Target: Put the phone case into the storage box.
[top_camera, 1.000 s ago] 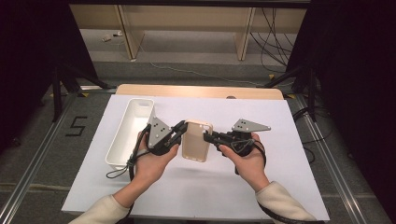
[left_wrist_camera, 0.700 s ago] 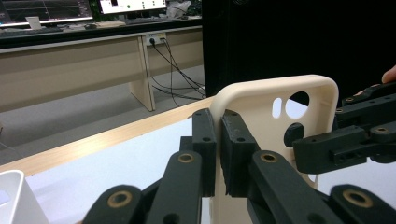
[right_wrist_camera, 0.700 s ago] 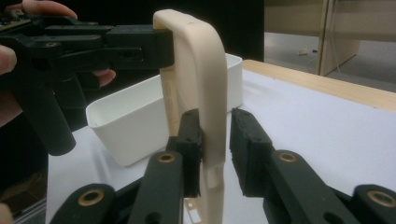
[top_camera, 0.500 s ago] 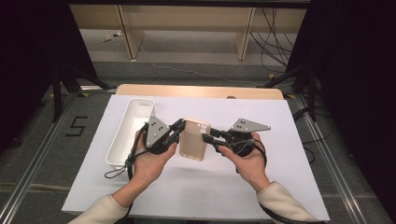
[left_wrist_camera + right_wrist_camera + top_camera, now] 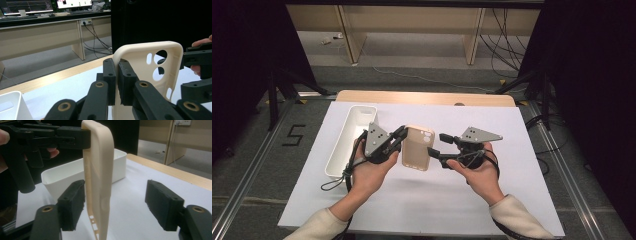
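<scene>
Phone case (image 5: 417, 147): upright above desk (image 5: 522, 165), between both tools.
Left tool (image 5: 115, 75): clamped on case edge, carrying it.
Right tool (image 5: 115, 207): jaws just opened wide, case between, unpressed; handover releasing.

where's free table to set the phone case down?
Bare white mat right of the right gripper, out to the mat's edge, and the strip in front of both hands. Far strip below the wooden table edge is bare too. Crowded at left: long white plastic bin, left gripper clamping the beige silicone phone case.
</scene>
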Tool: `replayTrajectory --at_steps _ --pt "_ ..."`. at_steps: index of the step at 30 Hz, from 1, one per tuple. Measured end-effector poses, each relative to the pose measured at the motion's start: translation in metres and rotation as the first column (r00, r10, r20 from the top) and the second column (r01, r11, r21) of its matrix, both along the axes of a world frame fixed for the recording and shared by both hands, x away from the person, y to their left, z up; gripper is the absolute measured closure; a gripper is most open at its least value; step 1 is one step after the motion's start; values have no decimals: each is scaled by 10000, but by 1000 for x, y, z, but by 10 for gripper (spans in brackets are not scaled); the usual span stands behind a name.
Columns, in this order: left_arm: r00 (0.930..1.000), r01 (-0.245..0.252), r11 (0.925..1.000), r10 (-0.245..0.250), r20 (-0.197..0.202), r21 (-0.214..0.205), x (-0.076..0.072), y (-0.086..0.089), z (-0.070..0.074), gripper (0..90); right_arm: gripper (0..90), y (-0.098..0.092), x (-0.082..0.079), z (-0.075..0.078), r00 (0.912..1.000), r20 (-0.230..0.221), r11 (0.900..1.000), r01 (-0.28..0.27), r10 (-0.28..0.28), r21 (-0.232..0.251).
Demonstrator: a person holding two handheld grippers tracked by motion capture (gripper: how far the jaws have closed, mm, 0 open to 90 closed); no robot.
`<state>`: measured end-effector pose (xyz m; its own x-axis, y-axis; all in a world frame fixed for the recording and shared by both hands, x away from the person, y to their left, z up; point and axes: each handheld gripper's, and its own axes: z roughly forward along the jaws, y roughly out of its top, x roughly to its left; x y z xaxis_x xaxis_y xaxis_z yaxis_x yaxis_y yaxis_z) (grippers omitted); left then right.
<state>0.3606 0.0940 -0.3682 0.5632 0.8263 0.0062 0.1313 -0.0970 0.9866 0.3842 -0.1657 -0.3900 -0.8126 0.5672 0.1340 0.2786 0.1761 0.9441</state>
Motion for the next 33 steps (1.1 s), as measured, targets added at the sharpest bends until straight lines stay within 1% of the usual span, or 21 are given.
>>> replayTrajectory --at_steps 3,5,6,7,8,12,14,15,16,17,19,20,25,26,27,28,30,31,32,33 --pt "10000 -6 10000 6 10 22 0 1 1 850 274 0 0 0 9999 70 9999 -138 138 46" --pt "10000 -5 10000 5 -4 -12 0 1 1 850 258 0 -1 1 9998 132 9999 -148 148 -38" --pt "10000 5 10000 -5 -3 -8 0 1 1 850 244 1 -2 1 9997 148 9998 -202 200 90" --pt "10000 2 10000 -2 -1 -18 0 2 2 850 228 0 -2 1 9995 233 9998 -191 192 -14" --pt "10000 -13 10000 13 0 -34 0 2 2 850 217 0 -3 1 9995 180 9996 -265 266 -41" --pt "10000 6 10000 -6 8 -18 -1 4 3 850 183 -1 -5 2 9989 382 9994 -264 272 -223" --pt "10000 -32 10000 32 4 -54 0 4 3 851 178 -2 -5 2 9985 426 9993 -334 341 -171" --pt "10000 -45 10000 45 7 -52 0 5 4 850 174 -4 -4 2 9972 686 9994 -293 306 -203" --pt "10000 -36 10000 36 23 -22 0 6 4 850 172 -5 -6 2 9979 595 9994 -252 265 -235" --pt "10000 -44 10000 44 13 -37 0 6 4 850 170 -5 -6 2 9982 510 9994 -320 328 -147" --pt "10000 -46 10000 46 22 -54 1 7 5 850 166 -7 -7 3 9983 515 9996 -249 256 -142" --pt "10000 -48 10000 48 33 -38 1 8 5 851 164 -8 -7 3 9980 590 9997 -202 211 -159" --pt "10000 -92 9999 92 -10 -96 1 9 6 851 164 -14 -10 4 9980 594 9996 -219 230 -182" --pt "10000 -87 9999 87 -4 -96 1 9 6 851 163 -15 -10 4 9976 663 9996 -181 194 -208" --pt "10000 -80 9999 80 -5 -95 1 9 6 850 163 -16 -10 4 9962 847 9997 -162 178 -190" --pt "10000 -82 9999 82 -32 -126 1 10 6 851 163 -18 -12 4 9970 766 9997 -110 127 -226" --pt "9999 -125 9999 125 -9 -85 1 11 6 850 163 -20 -14 3 9979 629 9998 -166 175 -144" --pt "9999 -153 9998 152 -18 -127 1 11 6 850 163 -22 -15 3 9978 641 9996 -165 178 -211" --pt "9999 -158 9998 157 -23 -117 2 12 6 850 163 -24 -15 3 9961 874 9997 -82 100 -214" --pt "9998 -176 9998 175 -35 -118 2 12 6 851 163 -25 -16 3 9970 774 9998 -35 51 -209"
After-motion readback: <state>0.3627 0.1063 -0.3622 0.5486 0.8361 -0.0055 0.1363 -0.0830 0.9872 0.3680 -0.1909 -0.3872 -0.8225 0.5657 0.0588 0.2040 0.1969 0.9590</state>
